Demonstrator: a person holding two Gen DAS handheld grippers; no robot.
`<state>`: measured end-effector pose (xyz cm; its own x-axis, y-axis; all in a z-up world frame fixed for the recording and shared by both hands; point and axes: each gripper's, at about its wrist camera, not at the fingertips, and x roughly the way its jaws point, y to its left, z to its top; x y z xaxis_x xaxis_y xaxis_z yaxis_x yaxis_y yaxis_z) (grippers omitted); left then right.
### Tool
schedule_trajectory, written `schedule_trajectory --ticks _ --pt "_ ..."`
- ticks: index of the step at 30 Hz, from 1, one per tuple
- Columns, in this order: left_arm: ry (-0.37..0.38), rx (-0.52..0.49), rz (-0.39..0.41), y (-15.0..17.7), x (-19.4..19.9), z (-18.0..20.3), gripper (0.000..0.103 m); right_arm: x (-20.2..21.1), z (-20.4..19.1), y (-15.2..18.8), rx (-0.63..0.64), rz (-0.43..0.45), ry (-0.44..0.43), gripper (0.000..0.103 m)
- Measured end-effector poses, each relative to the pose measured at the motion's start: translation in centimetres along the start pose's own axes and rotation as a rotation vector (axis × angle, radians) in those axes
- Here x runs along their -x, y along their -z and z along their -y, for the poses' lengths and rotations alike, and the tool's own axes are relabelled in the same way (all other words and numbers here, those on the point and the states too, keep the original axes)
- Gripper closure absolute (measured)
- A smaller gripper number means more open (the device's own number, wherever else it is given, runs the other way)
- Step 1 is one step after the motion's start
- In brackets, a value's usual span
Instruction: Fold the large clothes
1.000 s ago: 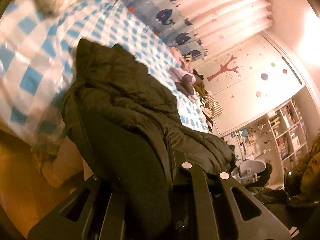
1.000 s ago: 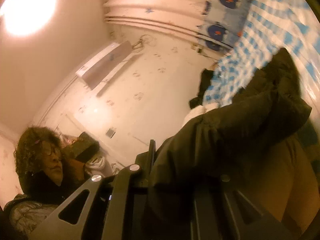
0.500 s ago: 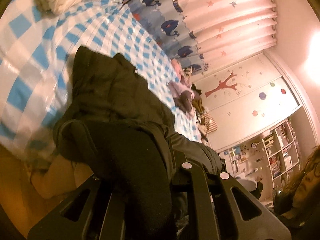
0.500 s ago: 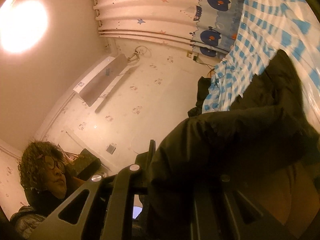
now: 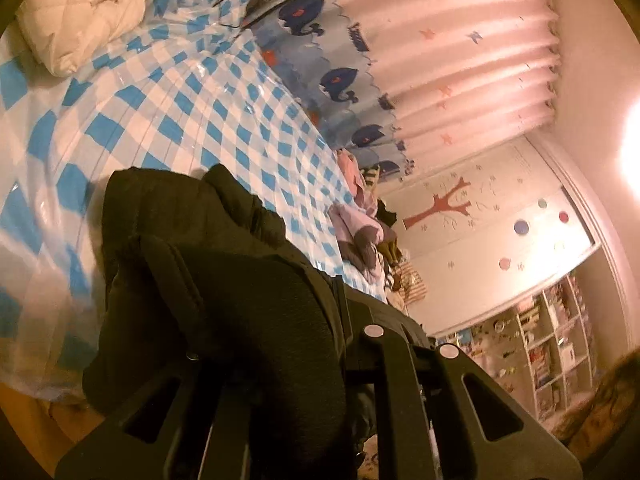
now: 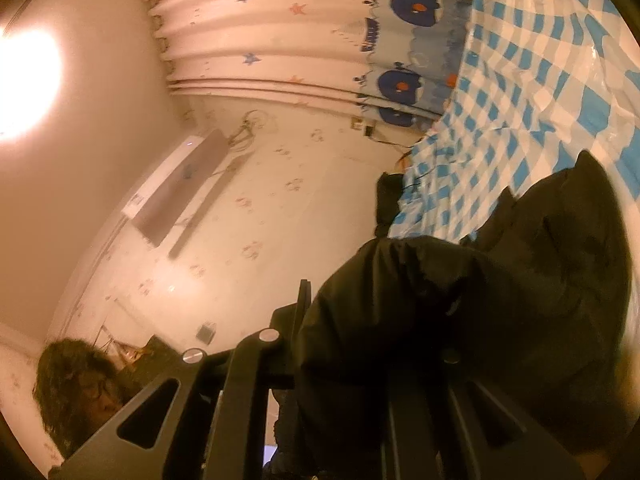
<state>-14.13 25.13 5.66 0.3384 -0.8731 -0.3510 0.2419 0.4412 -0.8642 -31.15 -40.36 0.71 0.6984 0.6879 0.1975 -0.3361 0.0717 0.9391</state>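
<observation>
L gripper (image 5: pixel 280 360): jaws closed, clamped on a thick fold of the dark coat (image 5: pixel 192 232); fabric bulges up over the jaw frame and hides the fingertips. R gripper (image 6: pixel 372 364): jaws likewise closed, clamped on the same dark coat (image 6: pixel 520 280), cloth draped over the R-hand side of the frame; tips not visible. Coat location: near edge lifted between both grippers, far portion lying on the bed (image 5: pixel 160 120), which carries a blue/white checked cover w/ a glossy plastic sheen. L view only: white quilted pillow (image 5: pixel 84 8) at the head of the bed, well apart from the coat; pile of pink and grey clothes (image 5: pixel 360 224) at the bed's far side; wardrobe doors w/ a red tree decal (image 5: pixel 444 208) and coloured dots; open shelving (image 5: pixel 556 344), contents blurred. R view only: bed edge (image 6: pixel 520 100) w/ a small dark item (image 6: pixel 388 200) hanging at its corner; wall-mounted AC unit (image 6: pixel 176 188) on patterned wallpaper; bright ceiling lamp (image 6: pixel 24 80); a person's curly dark hair (image 6: pixel 76 376) at lower L of that view. Both views: pink pleated curtain w/ stars above a blue whale-print band (image 5: pixel 336 80), behind the bed (image 6: pixel 412 4).
</observation>
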Motion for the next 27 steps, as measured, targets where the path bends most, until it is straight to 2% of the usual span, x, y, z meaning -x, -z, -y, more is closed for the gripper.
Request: schedule_trajectory --ticks 6,10,12,15,19,22,23,24,25,26,27 --pt "-0.020 0.082 0.008 -4.3 -4.4 -3.2 0.095 -3.0 4.0 -4.1 -0.074 0.008 0.097 0.091" --pt "-0.031 0.097 0.024 -7.2 -6.8 -4.4 0.095 -5.0 5.5 -6.7 -0.084 0.006 0.135 0.091" --pt "-0.039 0.124 0.027 -8.4 -8.0 -5.4 0.094 -6.0 6.9 -8.1 -0.108 0.008 0.172 0.089" --pt "-0.102 0.186 0.021 -10.0 -11.1 -8.5 0.094 -6.9 10.1 -9.4 -0.163 0.019 0.240 0.088" --pt "-0.193 0.289 0.009 -11.0 -15.4 -13.7 0.089 -8.0 16.6 -10.5 -0.290 0.024 0.371 0.087" --pt "-0.225 0.347 -0.022 -11.6 -17.7 -16.0 0.086 -8.6 19.2 -11.2 -0.342 0.013 0.421 0.084" --pt "-0.235 0.359 -0.037 -11.9 -18.1 -16.3 0.085 -8.8 19.3 -11.4 -0.356 0.014 0.432 0.080" --pt "-0.244 0.364 -0.050 -12.0 -18.4 -16.2 0.078 -8.8 19.1 -11.5 -0.358 0.011 0.434 0.070" --pt "-0.247 0.364 -0.062 -12.3 -18.5 -15.8 0.068 -8.7 18.6 -11.6 -0.351 0.011 0.428 0.063" --pt "-0.246 0.359 -0.065 -12.4 -18.3 -15.4 0.062 -8.6 18.1 -11.7 -0.340 0.012 0.420 0.047" --pt "-0.245 0.355 -0.064 -12.5 -18.0 -14.7 0.048 -8.4 17.5 -11.7 -0.332 0.014 0.410 0.034"
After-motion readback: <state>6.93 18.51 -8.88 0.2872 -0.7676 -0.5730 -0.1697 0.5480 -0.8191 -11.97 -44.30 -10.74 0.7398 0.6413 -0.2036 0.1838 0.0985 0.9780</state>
